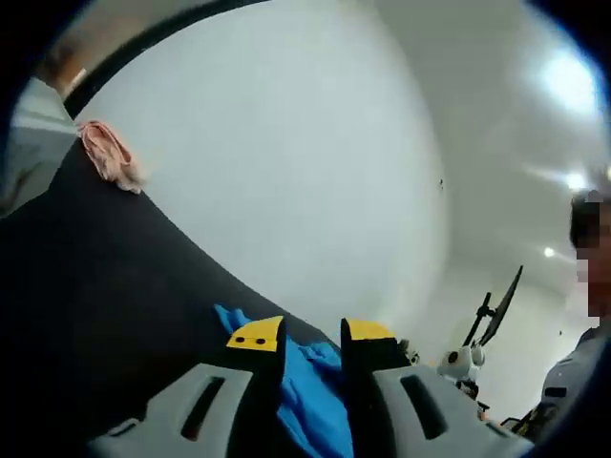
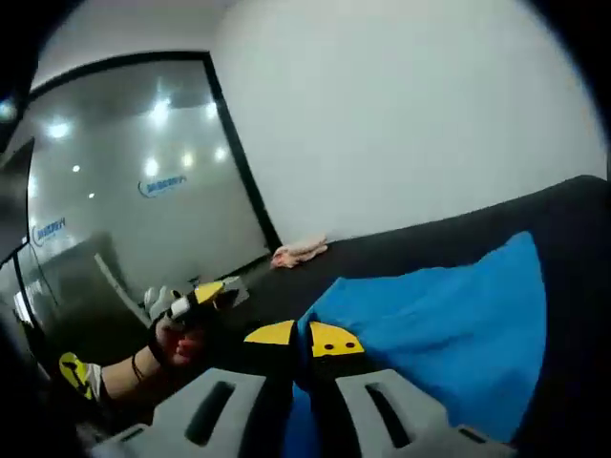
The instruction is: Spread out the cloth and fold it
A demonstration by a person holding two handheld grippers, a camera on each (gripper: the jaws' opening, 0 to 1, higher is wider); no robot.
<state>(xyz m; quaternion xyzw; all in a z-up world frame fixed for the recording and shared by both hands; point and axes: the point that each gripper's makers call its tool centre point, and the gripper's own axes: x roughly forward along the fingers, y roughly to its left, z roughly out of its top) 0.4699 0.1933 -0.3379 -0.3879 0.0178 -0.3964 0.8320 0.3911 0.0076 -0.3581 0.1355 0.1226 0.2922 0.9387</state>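
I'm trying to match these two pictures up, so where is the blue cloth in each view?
Left gripper view: the blue cloth sits bottom centre, between that gripper's yellow-tipped jaws.
Right gripper view: it spreads from bottom centre toward the right over the black surface, its corner pinched in the jaws.
Shared landmark: the small crumpled pink cloth on the black surface.

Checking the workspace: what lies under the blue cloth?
The blue cloth rests on a dark surface, visible around it. Whatever lies directly beneath the cloth is covered.
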